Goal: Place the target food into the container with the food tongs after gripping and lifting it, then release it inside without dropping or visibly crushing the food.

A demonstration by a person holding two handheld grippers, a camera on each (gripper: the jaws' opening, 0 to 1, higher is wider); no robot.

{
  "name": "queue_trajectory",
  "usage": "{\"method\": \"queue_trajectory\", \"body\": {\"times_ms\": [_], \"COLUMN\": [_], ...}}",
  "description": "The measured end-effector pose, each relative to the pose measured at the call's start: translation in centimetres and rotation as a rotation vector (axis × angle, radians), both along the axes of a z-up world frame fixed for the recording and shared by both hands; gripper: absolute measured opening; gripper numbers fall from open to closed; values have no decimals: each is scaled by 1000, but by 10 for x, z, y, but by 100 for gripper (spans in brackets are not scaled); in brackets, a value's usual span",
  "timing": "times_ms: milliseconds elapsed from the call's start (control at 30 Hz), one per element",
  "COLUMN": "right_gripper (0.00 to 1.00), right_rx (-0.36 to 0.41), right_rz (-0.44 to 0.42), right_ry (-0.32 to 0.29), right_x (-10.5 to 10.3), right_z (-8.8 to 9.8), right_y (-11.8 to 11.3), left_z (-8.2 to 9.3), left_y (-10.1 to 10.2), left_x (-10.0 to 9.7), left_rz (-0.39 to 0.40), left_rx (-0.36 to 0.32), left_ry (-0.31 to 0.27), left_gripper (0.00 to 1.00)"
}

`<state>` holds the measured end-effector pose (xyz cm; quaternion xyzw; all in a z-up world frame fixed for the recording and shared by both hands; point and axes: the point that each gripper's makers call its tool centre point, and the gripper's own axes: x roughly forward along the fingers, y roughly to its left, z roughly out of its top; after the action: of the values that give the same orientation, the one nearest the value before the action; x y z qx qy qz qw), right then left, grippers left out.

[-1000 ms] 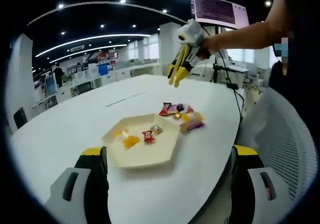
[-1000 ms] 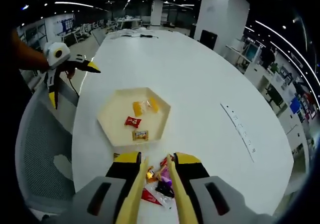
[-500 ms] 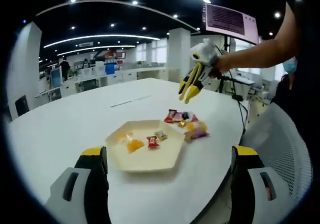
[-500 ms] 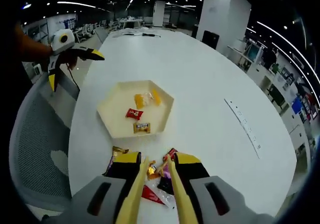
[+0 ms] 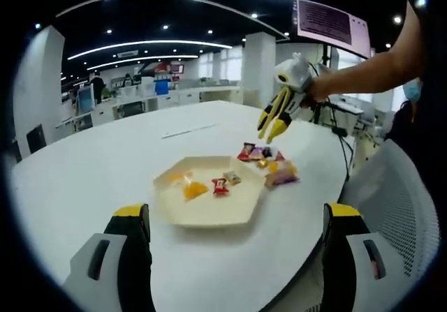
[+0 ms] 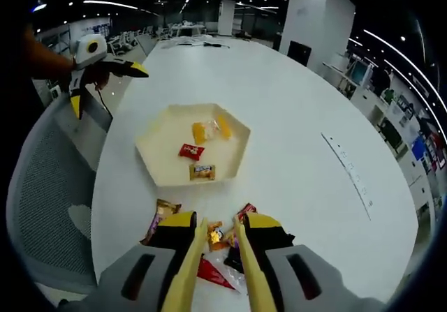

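The right gripper (image 6: 218,239) hangs above the pile of wrapped snacks (image 6: 222,246) near the table's edge, its jaws carrying a pair of yellow food tongs (image 6: 213,270) whose two arms run forward with a narrow gap between their tips. Nothing sits between those tips; a gold-wrapped candy (image 6: 215,236) lies on the table just under and beyond them, beside a red packet (image 6: 244,211) and dark wrappers. In the left gripper view the same tool (image 5: 279,113) hovers in the air over the pile (image 5: 269,162), tips pointing down, not touching any packet, held by a person's hand (image 5: 323,88).

The left gripper (image 5: 234,218) has its jaws spread wide apart, with nothing between them; in the right gripper view it (image 6: 105,71) is held out beyond the table's edge, above a grey mesh chair (image 6: 49,186).

Further in from the edge sits the container, a cream hexagonal tray (image 6: 160,176), flat on the white table (image 6: 300,130). Inside it lie an orange-yellow wrapped sweet (image 6: 209,129), a small red packet (image 6: 191,151) and a brown-and-gold candy (image 6: 202,172), each a little apart from the others. A brown wrapper (image 6: 162,211) lies on the table between the tray and the edge, just beside the right gripper's jaw.
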<state>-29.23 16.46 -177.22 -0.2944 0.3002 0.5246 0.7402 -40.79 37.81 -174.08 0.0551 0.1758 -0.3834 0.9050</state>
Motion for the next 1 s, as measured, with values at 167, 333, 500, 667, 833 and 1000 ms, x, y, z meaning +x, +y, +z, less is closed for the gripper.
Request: {"method": "queue_trajectory", "body": {"times_ms": [167, 333, 500, 667, 833, 1000], "right_gripper": [26, 26, 26, 26, 25, 26], "right_rx": [-14, -24, -30, -40, -63, -40], "right_rz": [1, 3, 4, -3, -3, -24], "right_ry": [20, 27, 32, 49, 53, 67], "right_x": [-4, -5, -3, -1, -1, 0], "right_z": [-16, -27, -33, -41, -49, -50], "right_y": [0, 1, 2, 0, -4, -5], "left_z": [0, -1, -6, -6, -7, -8], "left_y": [1, 2, -1, 0, 2, 3], "left_x": [1, 1, 0, 0, 1, 1], "left_rz": [6, 9, -10, -5, 0, 4], "left_rx": [-10, -7, 12, 12, 20, 24], "left_ry": [4, 4, 12, 14, 15, 19], "left_gripper": [100, 99, 99, 99, 99, 99]}}
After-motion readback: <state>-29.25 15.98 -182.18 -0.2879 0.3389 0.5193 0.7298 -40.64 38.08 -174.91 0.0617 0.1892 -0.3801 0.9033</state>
